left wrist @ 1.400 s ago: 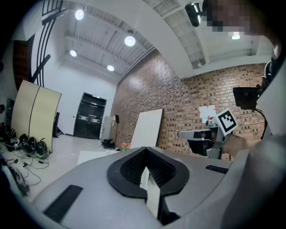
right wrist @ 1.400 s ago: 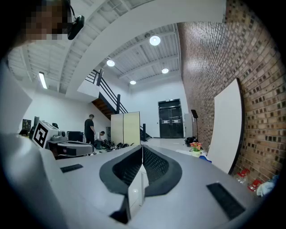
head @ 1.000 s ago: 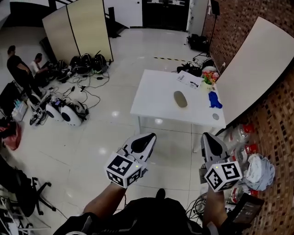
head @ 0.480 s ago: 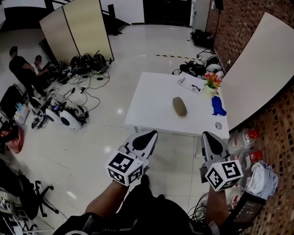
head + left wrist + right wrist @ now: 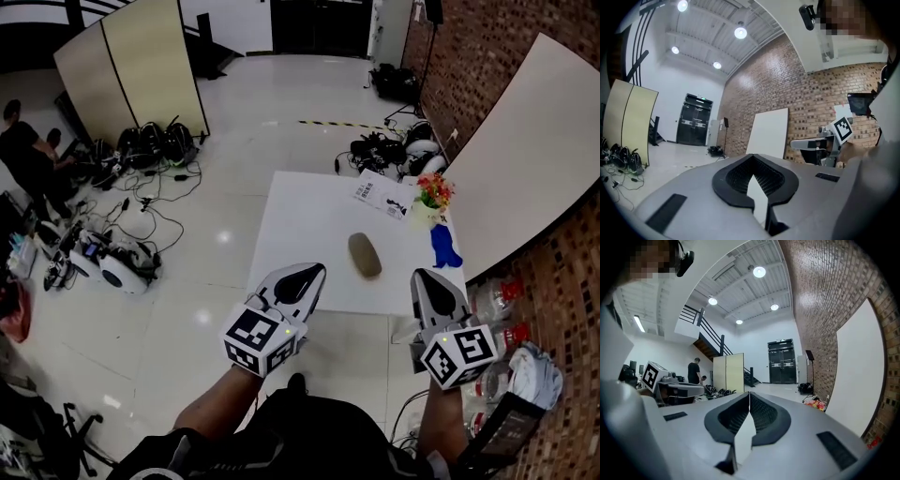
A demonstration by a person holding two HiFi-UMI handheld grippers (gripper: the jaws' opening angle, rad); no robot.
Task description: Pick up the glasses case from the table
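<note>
1. Head view, nearest first: the person's two forearms hold the tools side by side, with the left claw (image 5: pixel 302 278) and the right claw (image 5: pixel 429 281) both aimed ahead at the white rectangular surface (image 5: pixel 300 234).
2. Left gripper view shows that claw's dark ribbed pads pressed together at the tips with nothing between them. The right gripper view shows the same, pads closed and empty (so neither holds anything yet).
3. The olive-brown oval glasses case (image 5: pixel 365 255) lies flat on the nearer half of the surface, ahead of both claws and touched by neither. It sits roughly midway between the two lines they point along, so neither hand looks clearly nearer.
4. Its long axis runs mostly away from the person, with the far end leaning slightly left. A claw coming straight in would meet the case end-on and could close across its narrow width.
5. Farther off by the right edge are a blue object (image 5: pixel 444 246), a small pot of bright flowers (image 5: pixel 432 192) and a printed sheet (image 5: pixel 382 196), all well apart from the case.
6. My reading is that the pick-up has not started, and whichever claw goes in must spread first.
</note>
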